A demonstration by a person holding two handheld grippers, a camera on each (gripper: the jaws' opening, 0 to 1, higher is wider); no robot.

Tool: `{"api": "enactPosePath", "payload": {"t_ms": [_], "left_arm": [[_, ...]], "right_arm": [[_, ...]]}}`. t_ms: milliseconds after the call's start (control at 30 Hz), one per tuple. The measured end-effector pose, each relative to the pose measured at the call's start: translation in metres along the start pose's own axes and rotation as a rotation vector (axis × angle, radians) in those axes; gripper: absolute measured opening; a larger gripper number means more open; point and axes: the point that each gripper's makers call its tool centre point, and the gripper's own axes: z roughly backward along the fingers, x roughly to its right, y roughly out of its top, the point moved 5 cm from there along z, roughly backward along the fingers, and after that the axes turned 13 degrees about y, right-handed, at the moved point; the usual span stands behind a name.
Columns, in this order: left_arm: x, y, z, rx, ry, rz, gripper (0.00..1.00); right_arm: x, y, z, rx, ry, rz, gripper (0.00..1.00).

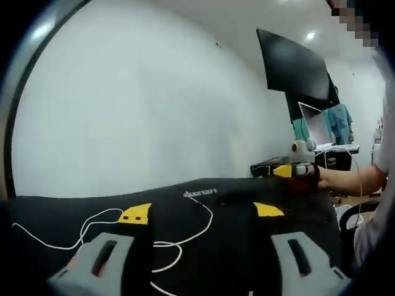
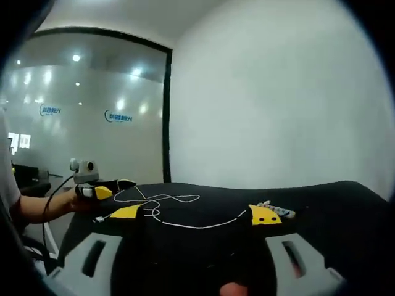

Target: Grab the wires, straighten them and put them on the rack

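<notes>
White thin wires [image 1: 105,231] lay in loose curls on a black cloth-covered bench [image 1: 234,246], toward the left of the left gripper view, running from the bench's left part to its middle. Part of the wire passed just behind the left hand-held gripper's [image 1: 202,213] yellow-tipped grey jaws, which stood wide apart with nothing between them. White lettering was printed on the bench cover near its far edge. Farther right in that view, the right hand-held gripper [image 1: 295,170], yellow and black, was held in a person's hand [image 1: 333,177] at the bench's far right corner; from there I could not tell how its jaws stood. A plain white wall [image 1: 136,111] rose behind the bench, and a large dark screen [image 1: 296,68] hung at upper right.

In the right gripper view, the left hand-held gripper [image 2: 102,191] appeared at far left, held by a hand [image 2: 58,206] at the bench corner. The white wires [image 2: 166,206] trailed from beside it across the black bench [image 2: 333,209] toward the middle, looping and then curving on toward the right. The right hand-held gripper's [image 2: 196,214] own yellow-tipped jaws were spread wide and empty. Just beyond the right jaw tip lay a small pale multi-coloured object [image 2: 278,211], too small to identify. A frosted glass partition [image 2: 86,123] with blue logos stood at the left.
</notes>
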Motion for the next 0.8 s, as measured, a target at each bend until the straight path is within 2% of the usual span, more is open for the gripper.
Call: {"api": "enactPosePath", "payload": {"t_ms": [100, 300, 800], "left_arm": [[-0.0031, 0.0006, 0.0002, 0.005, 0.003, 0.004, 0.57], [-0.0096, -0.0002, 0.0006, -0.005, 0.023, 0.071, 0.52], [-0.0097, -0.0037, 0.0002, 0.004, 0.034, 0.052, 0.54]], "right_arm": [[-0.0021, -0.001, -0.0004, -0.014, 0.002, 0.018, 0.61], [-0.0082, 0.0003, 0.0013, -0.003, 0.0, 0.019, 0.61], [-0.007, -0.0006, 0.0015, -0.007, -0.01, 0.032, 0.6]]}}
